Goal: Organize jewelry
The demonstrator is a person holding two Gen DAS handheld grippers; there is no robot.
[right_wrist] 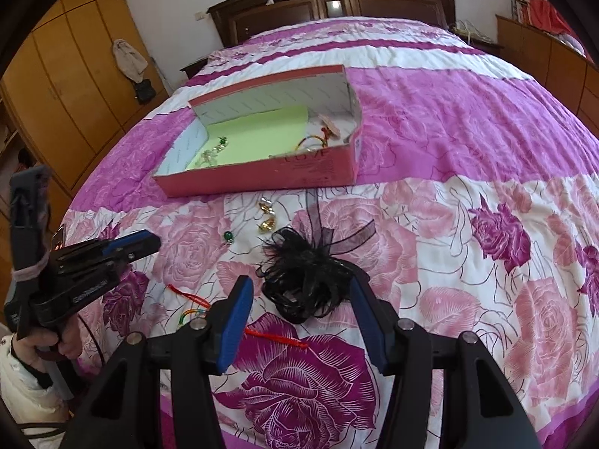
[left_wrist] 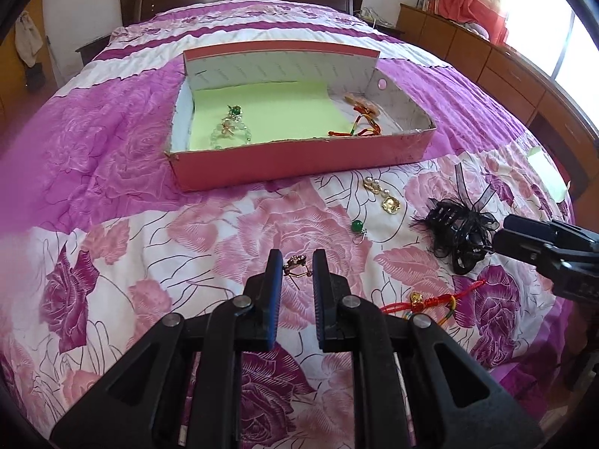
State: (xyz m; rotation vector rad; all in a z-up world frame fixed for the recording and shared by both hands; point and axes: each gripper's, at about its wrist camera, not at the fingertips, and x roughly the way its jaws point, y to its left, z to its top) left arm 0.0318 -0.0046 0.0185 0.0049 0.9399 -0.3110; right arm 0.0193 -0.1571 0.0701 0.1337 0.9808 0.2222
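Floral bedspread (left_wrist: 157, 224) with a box (left_wrist: 299, 162) at its far side. Left gripper (left_wrist: 296, 262) pinches a tiny, light earring (left_wrist: 295, 265) by its stiff wire. Right gripper (right_wrist: 299, 292) gapes around a soft black hairpiece (right_wrist: 305, 277).

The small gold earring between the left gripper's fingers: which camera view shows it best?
The left wrist view: the small gold earring sits close and sharp between the left gripper fingers. In the right wrist view that gripper appears side-on at the left edge, and the earring cannot be made out.
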